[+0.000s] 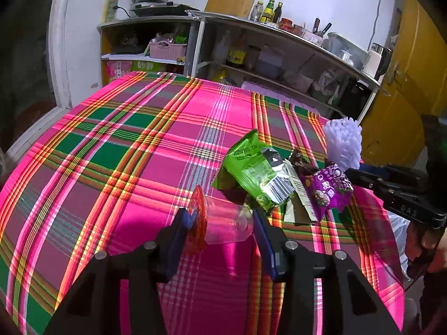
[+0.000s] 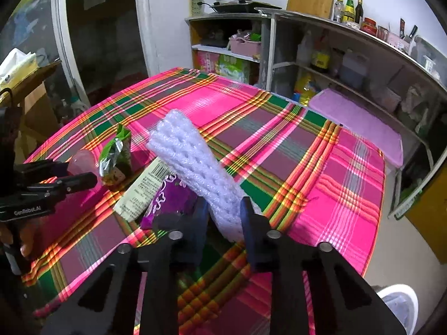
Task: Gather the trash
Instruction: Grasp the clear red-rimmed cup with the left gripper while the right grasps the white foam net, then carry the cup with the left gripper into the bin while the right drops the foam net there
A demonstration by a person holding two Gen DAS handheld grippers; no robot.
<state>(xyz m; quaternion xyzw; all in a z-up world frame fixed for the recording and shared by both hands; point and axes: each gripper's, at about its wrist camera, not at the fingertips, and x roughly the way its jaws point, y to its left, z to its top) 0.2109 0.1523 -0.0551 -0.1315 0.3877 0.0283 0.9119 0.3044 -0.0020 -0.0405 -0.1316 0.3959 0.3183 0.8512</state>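
My left gripper (image 1: 220, 220) is shut on a clear plastic cup (image 1: 223, 223) with a red peeled lid (image 1: 197, 220), held on its side just above the plaid tablecloth. My right gripper (image 2: 223, 212) is shut on a white foam fruit net (image 2: 195, 162), lifted over the cloth; the net also shows in the left wrist view (image 1: 343, 142). On the cloth between them lie a green snack wrapper (image 1: 257, 170), a purple wrapper (image 1: 329, 187) and a brown wrapper (image 1: 301, 162). In the right wrist view the green wrapper (image 2: 114, 156), a barcode wrapper (image 2: 145, 187) and the purple wrapper (image 2: 167, 198) lie left of the net.
The plaid-covered table (image 1: 111, 145) fills the foreground. Behind it stand metal shelves (image 1: 279, 55) with bottles, a pot and a pink basket. A yellow door (image 1: 405, 83) is at the right. A white bin or bag (image 2: 399, 304) shows below the table's right edge.
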